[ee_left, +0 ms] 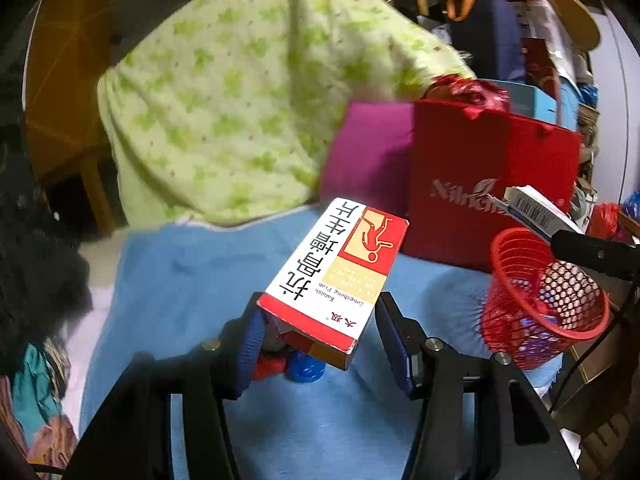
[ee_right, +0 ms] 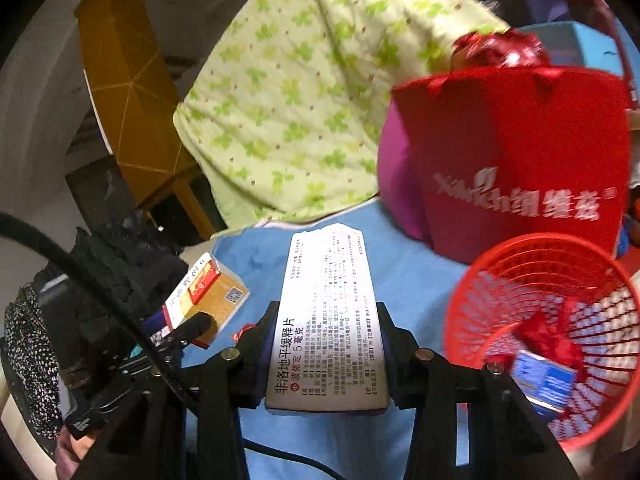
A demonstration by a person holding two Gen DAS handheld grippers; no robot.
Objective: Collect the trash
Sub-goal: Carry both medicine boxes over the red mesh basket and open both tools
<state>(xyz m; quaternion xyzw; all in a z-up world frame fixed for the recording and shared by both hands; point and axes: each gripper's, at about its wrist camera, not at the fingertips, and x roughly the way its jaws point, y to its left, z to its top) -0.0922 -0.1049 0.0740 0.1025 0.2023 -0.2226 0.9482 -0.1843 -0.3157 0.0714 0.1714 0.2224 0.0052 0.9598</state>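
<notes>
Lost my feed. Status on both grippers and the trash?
Left gripper holds red-and-white box. Right gripper holds white printed box. Red basket to the right, nothing blocking.

A blue sheet (ee_left: 192, 280) spreads beneath and ahead of the tongs, and a green-patterned quilt (ee_left: 240, 92) is heaped at its far edge, up and left of them. To the right of the quilt and beyond the tongs stands a red paper bag (ee_left: 480, 184) with white lettering, a purple bag (ee_left: 368, 160) touching its left side. Far left of the tongs are a dark cloth heap (ee_left: 36, 240) and a yellow-brown wooden cabinet (ee_right: 132, 96).
</notes>
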